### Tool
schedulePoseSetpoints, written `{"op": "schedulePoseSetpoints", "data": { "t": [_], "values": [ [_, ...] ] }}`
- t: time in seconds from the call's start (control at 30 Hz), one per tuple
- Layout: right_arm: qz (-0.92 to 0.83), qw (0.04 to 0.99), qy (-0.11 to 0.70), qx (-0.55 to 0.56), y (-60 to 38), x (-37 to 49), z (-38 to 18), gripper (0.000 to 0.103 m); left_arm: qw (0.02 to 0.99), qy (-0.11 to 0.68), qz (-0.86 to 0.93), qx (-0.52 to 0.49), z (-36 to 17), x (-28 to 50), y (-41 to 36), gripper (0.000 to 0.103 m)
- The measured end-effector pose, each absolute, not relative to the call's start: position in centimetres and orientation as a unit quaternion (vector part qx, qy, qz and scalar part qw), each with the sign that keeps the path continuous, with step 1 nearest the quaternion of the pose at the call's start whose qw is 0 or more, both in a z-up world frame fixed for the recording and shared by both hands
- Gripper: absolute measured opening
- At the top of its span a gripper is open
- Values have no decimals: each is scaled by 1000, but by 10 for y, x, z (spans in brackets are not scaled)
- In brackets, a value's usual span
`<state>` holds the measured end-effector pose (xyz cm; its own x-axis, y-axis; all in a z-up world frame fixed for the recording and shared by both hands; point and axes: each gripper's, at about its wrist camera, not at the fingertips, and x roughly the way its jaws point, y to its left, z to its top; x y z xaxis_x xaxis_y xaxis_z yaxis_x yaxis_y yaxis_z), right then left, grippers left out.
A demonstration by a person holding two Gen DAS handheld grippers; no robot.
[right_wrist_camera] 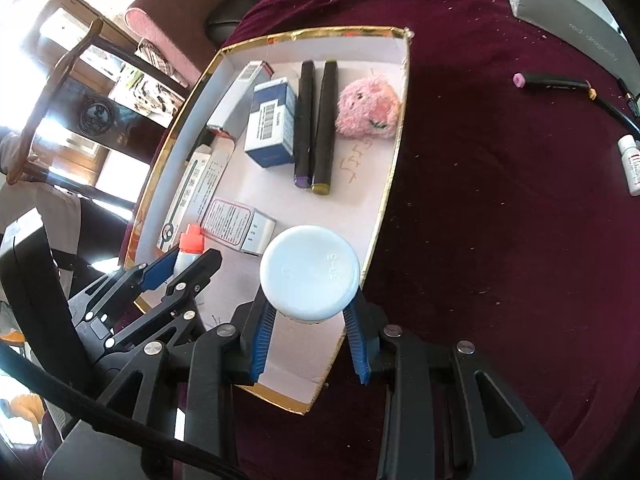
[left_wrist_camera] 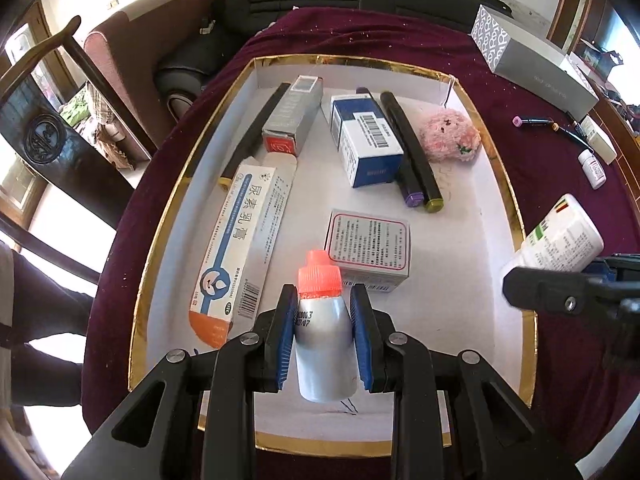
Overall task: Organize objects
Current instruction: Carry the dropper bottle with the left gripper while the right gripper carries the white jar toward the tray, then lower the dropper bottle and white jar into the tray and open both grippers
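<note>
Left gripper [left_wrist_camera: 325,334]: clamped on one silver bottle [left_wrist_camera: 326,354], orange cap, over tray [left_wrist_camera: 507,184] near edge | Right gripper [right_wrist_camera: 310,334]: clamped on one white bottle [right_wrist_camera: 310,274] at tray's right edge | In tray: four boxes, three dark markers, one pink plush [left_wrist_camera: 450,134].

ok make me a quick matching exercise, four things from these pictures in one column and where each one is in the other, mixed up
Things:
1. silver bottle
2. white bottle
3. pink plush toy
4. small pill bottle

Places:
A. lying on the maroon cloth, outside the tray
B. between the right gripper pads
C. in the tray's far corner
D. between the left gripper pads

Pairs: 1-D, 2-B, 3-C, 4-A
</note>
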<state>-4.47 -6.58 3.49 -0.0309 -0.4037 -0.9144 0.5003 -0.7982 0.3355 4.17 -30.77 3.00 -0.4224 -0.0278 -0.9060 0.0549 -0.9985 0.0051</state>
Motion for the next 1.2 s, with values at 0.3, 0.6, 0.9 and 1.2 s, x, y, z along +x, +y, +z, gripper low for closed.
{"op": "schedulePoseSetpoints", "data": {
  "t": [0.3, 0.6, 0.9, 1.2],
  "values": [
    [-701, 316, 65, 636, -89, -40, 20, 31, 13, 14, -838, 545, 20, 34, -313, 23],
    [-687, 298, 85, 658, -102, -50, 1, 31, 7, 16, -835, 550, 12, 26, -317, 23],
    [-688, 278, 77, 666, -103, -59, 1, 36, -6, 53, -835, 548, 19, 23, -328, 26],
    [-710, 267, 46, 650, -91, -63, 20, 48, 1, 93, -845, 526, 40, 30, -338, 31]
  ]
}}
